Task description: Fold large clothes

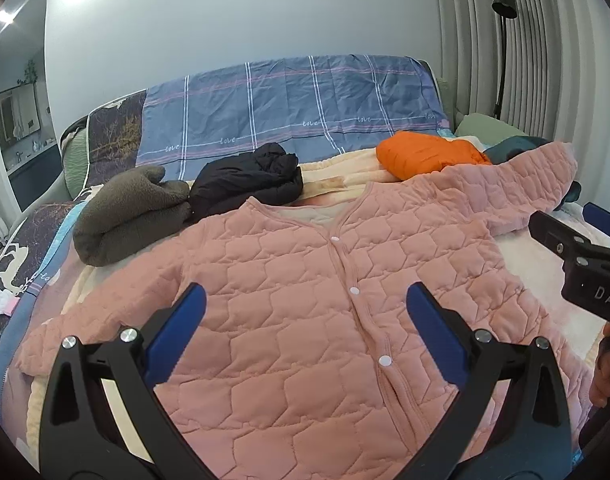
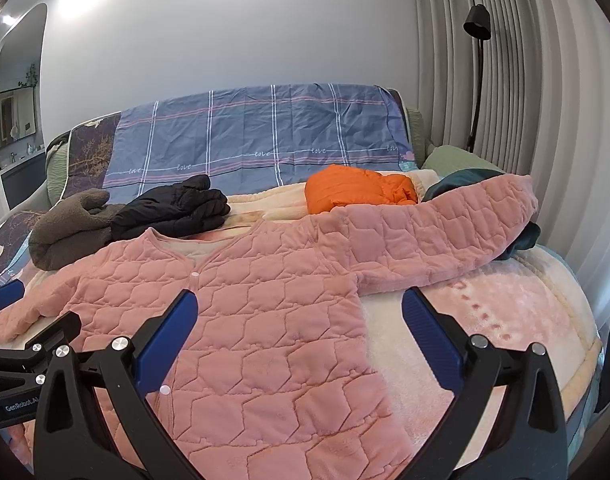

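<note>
Both grippers, left (image 1: 305, 332) and right (image 2: 301, 338), hang over the pink jacket (image 1: 305, 300) with jaws spread wide and nothing between them. I see the jacket lying flat, front up, snaps closed, on the bed (image 2: 505, 308), sleeves out. I judge folding not yet started. Next move: pinch a sleeve (image 2: 425, 236) and carry it across the body.

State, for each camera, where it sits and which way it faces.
Left wrist: on the left gripper, angled down at the pink quilted jacket on the bed; its own open blue fingers show, with the right gripper and a hand at the right edge.
Right wrist: on the right gripper, over the jacket's right side; the left gripper shows at left.
Shared: jacket, orange garment, black garment.
</note>
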The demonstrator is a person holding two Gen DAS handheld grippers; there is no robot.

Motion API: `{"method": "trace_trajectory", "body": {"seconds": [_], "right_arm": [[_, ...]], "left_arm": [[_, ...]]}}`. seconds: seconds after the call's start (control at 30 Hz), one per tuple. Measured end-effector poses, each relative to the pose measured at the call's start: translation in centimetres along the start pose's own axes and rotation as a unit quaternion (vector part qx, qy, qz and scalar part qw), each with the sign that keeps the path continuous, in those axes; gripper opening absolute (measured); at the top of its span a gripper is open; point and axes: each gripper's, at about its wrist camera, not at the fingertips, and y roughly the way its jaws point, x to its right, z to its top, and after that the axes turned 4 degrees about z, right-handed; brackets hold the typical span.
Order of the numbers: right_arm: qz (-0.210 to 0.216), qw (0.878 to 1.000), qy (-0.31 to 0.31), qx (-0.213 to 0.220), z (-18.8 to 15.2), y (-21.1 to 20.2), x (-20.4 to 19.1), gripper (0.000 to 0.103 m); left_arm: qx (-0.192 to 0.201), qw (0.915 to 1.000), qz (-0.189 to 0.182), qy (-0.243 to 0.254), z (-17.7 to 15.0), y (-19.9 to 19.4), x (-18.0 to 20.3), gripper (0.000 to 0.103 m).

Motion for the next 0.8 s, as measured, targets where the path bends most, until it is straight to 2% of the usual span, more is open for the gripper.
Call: {"method": "trace_trajectory", "body": {"seconds": [0.1, 0.23, 0.47, 0.8], "right_arm": [[0.000, 1.000, 0.000, 0.000, 0.0, 0.0, 0.1, 0.102], [-0.001, 1.000, -0.001, 0.000, 0.1, 0.0, -0.1, 0.102], [-0.005, 1.000, 0.001, -0.005, 0.2, 0.2, -0.1, 0.102], [-0.008, 1.000, 0.003, -0.016, 0.0, 0.8, -0.2, 0.102]], "left_arm": [[0.005, 0.9999, -0.008, -0.003, -0.1, -0.2, 0.1, 0.101], [0.016, 0.9999, -0.001, 0.003, 0.0, -0.4, 0.1, 0.101], [0.003, 1.0000, 0.004, 0.000, 0.0, -0.1, -0.2, 0.101], [-0.025, 0.9996, -0.009, -0.013, -0.2, 0.8, -0.5, 0.101]]}}
